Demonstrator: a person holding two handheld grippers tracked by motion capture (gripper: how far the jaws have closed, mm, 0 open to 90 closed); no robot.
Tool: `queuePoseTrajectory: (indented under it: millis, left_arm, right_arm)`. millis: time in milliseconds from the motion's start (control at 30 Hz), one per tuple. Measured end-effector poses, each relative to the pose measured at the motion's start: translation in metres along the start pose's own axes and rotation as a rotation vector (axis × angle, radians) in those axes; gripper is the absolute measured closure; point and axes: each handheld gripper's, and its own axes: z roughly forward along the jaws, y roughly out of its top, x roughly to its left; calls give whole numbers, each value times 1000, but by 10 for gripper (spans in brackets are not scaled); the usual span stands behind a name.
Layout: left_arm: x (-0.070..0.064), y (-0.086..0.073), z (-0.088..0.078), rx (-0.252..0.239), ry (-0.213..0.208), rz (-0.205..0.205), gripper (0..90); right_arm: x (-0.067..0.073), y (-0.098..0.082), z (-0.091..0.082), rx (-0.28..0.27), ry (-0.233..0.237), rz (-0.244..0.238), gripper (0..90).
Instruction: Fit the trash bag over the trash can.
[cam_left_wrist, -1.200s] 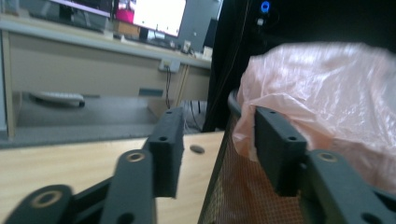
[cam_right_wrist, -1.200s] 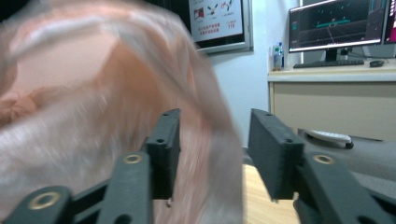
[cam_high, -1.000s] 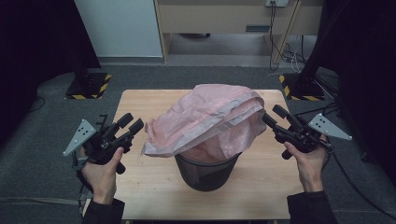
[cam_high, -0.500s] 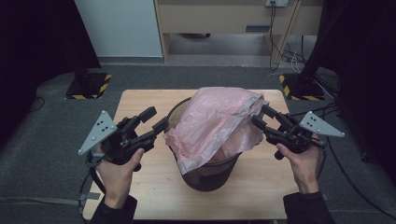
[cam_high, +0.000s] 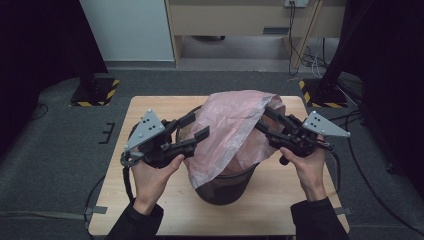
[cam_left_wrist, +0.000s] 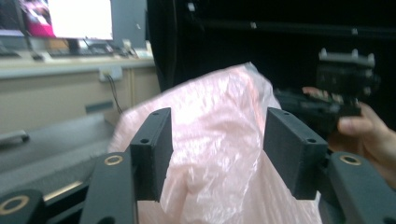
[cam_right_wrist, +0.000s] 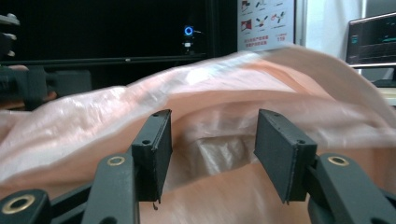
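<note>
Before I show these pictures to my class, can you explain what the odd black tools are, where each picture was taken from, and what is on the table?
A person holds a hand tool with two black jaws in each hand: the left tongs and the right tongs. One picture looks down from above the wooden table. The other two come from small cameras riding on each tool, looking along its jaws. On the table stands a dark bin with a pink plastic bag draped over it. The left jaws have just been opening. Both pairs of jaws stand apart with the bag in front of them, and neither looks pressed on it.
</note>
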Motion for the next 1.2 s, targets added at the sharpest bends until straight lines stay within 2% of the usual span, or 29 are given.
queuePoseTrajectory:
  millis: [100,233,300,400,500,567,733,900,1000,1067,1200]
  left_arm:
    - [-3,-5,4,20,-25,-11,408]
    - [-8,-10,9,59,-39,6,420]
    - [-10,-12,11,83,-41,21,488]
    - [-11,-15,14,92,-43,19,634]
    - [-12,-15,14,106,-30,21,799]
    - [-10,-15,13,107,-31,-1,875]
    - [-1,-16,8,88,-43,-71,900]
    - [12,-18,-3,35,-53,-168,900]
    - [22,-20,-14,-3,-41,-221,900]
    - [30,-23,-21,-23,-21,-250,900]
    - [42,-31,-36,-39,39,-274,900]
  right_arm:
    - [4,0,7,5,13,-3,460]
    - [9,2,11,-9,31,8,485]
    - [11,3,12,-16,38,6,493]
    - [14,6,12,-28,40,1,537]
    - [14,8,10,-37,36,-4,649]
    - [14,8,8,-38,39,-7,744]
    - [14,6,3,-25,52,-12,900]
    - [13,3,-5,9,68,-25,900]
    - [11,1,-13,24,64,-26,900]
    - [10,0,-19,29,71,-14,900]
    - [11,-3,-29,67,91,-16,900]
